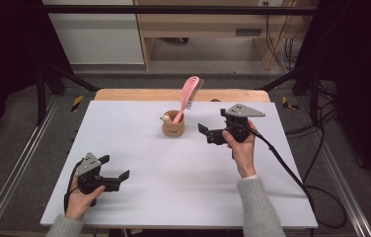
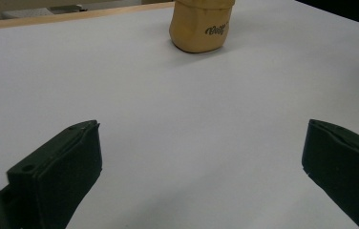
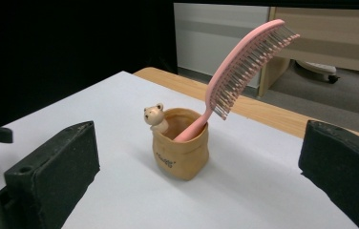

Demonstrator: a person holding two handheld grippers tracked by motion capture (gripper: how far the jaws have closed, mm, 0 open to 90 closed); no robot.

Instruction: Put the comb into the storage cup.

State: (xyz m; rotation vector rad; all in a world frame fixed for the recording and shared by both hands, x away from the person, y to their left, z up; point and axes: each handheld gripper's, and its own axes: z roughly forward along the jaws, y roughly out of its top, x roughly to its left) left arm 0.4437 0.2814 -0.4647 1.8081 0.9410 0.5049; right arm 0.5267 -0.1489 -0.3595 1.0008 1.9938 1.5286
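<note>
Cups: one tan bear cup (image 1: 173,127), far-centre of the table (image 1: 139,163).
Brushes: one pink hairbrush (image 3: 237,71), leaning in the cup.
Left gripper (image 1: 115,167): jaws wide, empty, well nearer than the cup.
Right gripper (image 1: 204,133): jaws wide, empty, just right of the cup.
Left gripper view: cup's lettered base (image 2: 199,26).
Right gripper view: bear, bristles.

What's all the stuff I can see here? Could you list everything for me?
Hairbrush: one, pink, standing handle-down in the cup, leaning.
Cup: one, tan, shaped like a small sack, mid-table toward the far edge.
Bear figure: one, cream, on the cup's rim.
Table sheet: one, white, covering the table.
Wooden table edge: one, light brown, at the far side.
Left tool: one, black, open, near left corner, holding nothing.
Right tool: one, black, open, right of the cup, holding nothing.
</note>
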